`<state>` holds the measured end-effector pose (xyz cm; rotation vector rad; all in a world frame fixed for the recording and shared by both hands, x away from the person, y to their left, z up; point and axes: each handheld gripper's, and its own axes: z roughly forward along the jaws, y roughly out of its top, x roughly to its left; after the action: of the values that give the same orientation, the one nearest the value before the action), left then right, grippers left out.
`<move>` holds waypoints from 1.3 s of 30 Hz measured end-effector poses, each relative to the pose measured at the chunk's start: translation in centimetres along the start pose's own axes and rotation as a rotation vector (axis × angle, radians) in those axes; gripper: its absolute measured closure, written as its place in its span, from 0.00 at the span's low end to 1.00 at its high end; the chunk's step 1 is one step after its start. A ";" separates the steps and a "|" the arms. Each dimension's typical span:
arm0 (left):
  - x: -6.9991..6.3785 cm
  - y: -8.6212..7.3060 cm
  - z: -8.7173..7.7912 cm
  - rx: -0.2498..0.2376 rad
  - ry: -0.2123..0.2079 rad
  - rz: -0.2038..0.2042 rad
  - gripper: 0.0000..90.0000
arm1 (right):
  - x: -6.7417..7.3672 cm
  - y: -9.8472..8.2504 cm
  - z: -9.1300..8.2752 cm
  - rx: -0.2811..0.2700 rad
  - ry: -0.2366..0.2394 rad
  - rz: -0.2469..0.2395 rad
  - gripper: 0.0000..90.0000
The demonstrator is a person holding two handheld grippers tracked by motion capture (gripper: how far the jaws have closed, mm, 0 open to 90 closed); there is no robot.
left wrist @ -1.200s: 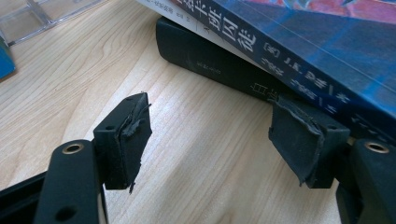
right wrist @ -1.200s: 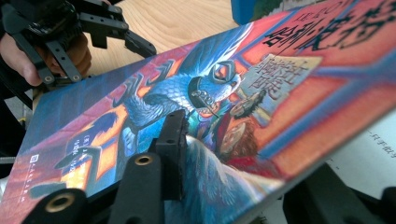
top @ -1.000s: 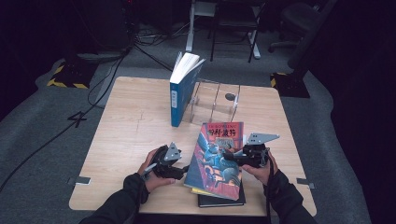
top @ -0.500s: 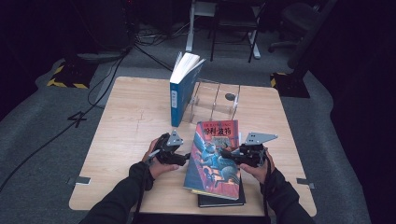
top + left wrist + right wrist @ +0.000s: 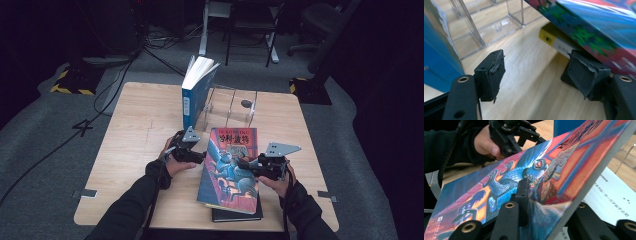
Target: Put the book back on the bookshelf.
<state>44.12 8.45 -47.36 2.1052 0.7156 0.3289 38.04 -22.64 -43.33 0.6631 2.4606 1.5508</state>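
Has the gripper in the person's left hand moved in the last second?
Yes. In the high view the left gripper has slid rightward and farther up the table, toward the standing blue book and the edge of the colourful book.

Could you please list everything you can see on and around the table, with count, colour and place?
colourful book: one, blue and red cover, near edge of the table, tilted up off the one below
black book: one, black cover with yellow corner, flat under the colourful book
blue book: one, blue cover, upright at the clear rack's left end, pages fanned
clear rack: one, transparent, far middle of the table
table: one, light wood
chair: one, dark, beyond the table
left gripper: one, black, open, at the colourful book's left edge
right gripper: one, black, shut on the colourful book's right edge
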 end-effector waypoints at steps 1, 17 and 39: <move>0.2 0.2 0.1 -0.009 -0.006 0.003 0.33 | 0.0 0.1 -0.1 -0.001 -0.002 -0.003 0.79; 1.6 3.6 -3.3 -0.162 -0.120 0.064 0.91 | 0.2 3.6 -0.8 -0.053 -0.023 -0.089 0.84; 0.6 7.5 -5.6 -0.250 -0.111 0.130 1.00 | -0.5 5.6 -2.1 -0.077 0.004 -0.146 0.85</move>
<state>44.75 9.03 -38.05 1.9189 0.4482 0.3502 39.29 -22.57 -37.45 0.4575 2.3795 1.5827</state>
